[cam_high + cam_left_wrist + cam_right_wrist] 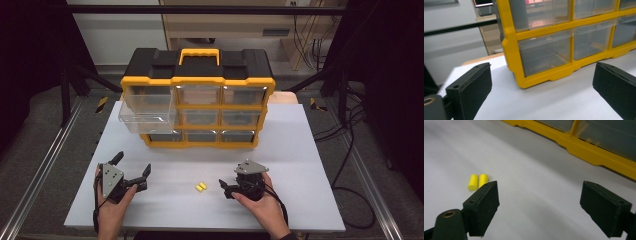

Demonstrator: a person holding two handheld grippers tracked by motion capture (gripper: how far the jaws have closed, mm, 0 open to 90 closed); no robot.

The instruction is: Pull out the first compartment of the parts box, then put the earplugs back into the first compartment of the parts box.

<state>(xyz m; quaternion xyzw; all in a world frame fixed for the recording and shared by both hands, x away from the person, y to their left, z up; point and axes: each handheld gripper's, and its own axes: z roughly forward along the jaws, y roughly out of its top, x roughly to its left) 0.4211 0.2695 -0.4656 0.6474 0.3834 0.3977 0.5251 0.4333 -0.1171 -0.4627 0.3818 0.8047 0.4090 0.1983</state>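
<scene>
yellow pieces: two small yellow cylinders (201,187) (477,181), lying side by side and touching, on the white table (300,150) near its front, between both grippers
right gripper: (226,189) (540,206) low over the table just right of the pieces, jaws apart, nothing between; pieces sit just beyond its left jaw
right hand: (265,205) wraps the body from behind
left gripper: (133,169) (541,87) well left of the pieces, jaws wide apart, empty, aimed at the organizer
open room: bare tabletop all round the pieces
organizer: yellow-and-black drawer cabinet (197,97) (510,47) at the back, top-left clear drawer (145,112) pulled out
</scene>
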